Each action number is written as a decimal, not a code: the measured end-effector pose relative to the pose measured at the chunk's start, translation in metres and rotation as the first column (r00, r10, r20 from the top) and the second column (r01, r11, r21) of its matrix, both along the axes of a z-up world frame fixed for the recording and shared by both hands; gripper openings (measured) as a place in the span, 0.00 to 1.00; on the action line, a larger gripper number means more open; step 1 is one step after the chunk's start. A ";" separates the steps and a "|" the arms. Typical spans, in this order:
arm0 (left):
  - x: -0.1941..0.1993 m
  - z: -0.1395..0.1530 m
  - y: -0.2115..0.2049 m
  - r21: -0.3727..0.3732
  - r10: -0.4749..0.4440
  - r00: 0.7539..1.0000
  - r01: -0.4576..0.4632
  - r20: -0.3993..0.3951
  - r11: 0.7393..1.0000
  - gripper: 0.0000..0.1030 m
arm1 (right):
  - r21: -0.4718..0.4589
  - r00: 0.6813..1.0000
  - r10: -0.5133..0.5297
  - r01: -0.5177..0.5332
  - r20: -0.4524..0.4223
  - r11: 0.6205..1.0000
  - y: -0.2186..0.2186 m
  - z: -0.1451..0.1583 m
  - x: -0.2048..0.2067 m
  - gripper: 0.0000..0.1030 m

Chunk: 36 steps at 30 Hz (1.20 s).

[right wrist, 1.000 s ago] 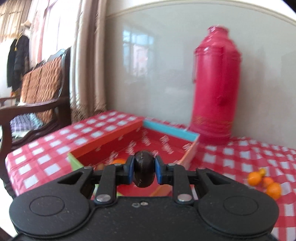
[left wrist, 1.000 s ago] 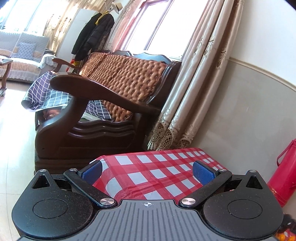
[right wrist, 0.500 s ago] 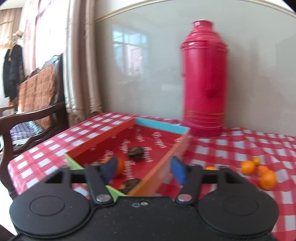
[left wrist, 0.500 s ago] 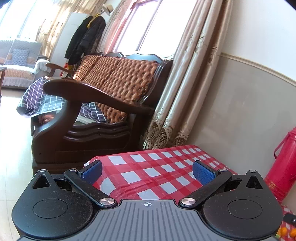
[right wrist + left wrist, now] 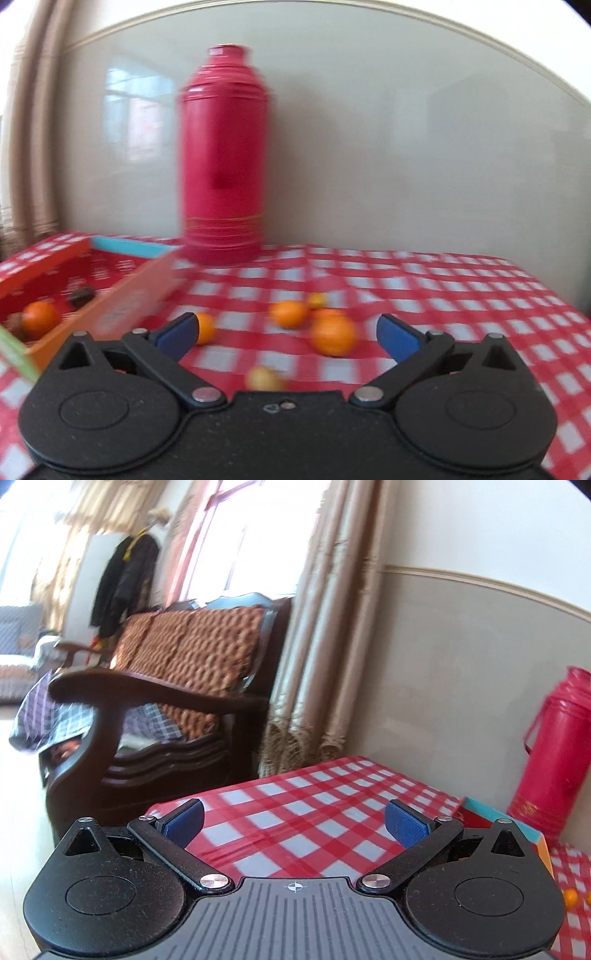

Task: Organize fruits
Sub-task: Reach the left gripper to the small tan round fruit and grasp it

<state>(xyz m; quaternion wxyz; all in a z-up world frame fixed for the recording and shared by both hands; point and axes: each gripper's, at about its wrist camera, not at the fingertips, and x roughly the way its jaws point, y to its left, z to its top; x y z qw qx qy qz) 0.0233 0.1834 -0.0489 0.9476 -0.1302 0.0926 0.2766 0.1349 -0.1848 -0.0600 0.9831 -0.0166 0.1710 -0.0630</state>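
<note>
My right gripper (image 5: pixel 286 334) is open and empty above the red checked tablecloth (image 5: pixel 424 291). Several oranges lie loose ahead of it: a large one (image 5: pixel 333 335), one behind it (image 5: pixel 289 314), one by the left finger (image 5: pixel 204 328), and a small yellow fruit (image 5: pixel 263 378) close in. The cardboard box (image 5: pixel 133 291) at the left holds an orange (image 5: pixel 40 319) and a dark fruit (image 5: pixel 81 294). My left gripper (image 5: pixel 293 823) is open and empty over the tablecloth (image 5: pixel 295 812), with the box corner (image 5: pixel 498 818) to its right.
A tall red thermos (image 5: pixel 221 155) stands against the wall behind the box; it also shows in the left wrist view (image 5: pixel 554 753). A dark wooden sofa (image 5: pixel 159 716) and curtains (image 5: pixel 317 657) lie beyond the table's left edge.
My right gripper opened and let the dark fruit go into the box, then swung right toward the loose oranges. My left gripper turned right, bringing the thermos and box corner into view.
</note>
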 end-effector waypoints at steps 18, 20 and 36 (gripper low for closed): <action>0.083 0.024 -0.235 0.155 -0.635 0.742 0.668 -0.216 0.728 0.99 | -0.074 0.915 -0.403 0.404 0.022 0.912 -0.081 -0.018 -0.030 0.94; 0.093 0.018 -0.260 0.154 -0.664 0.704 0.707 -0.251 0.691 0.99 | -0.046 0.914 -0.405 0.405 0.020 0.913 -0.091 -0.018 -0.035 0.94; 0.147 -0.027 -0.329 0.038 -0.697 0.574 0.783 -0.429 0.621 0.46 | 0.055 0.883 -0.470 0.468 0.014 0.882 -0.140 -0.017 -0.052 0.94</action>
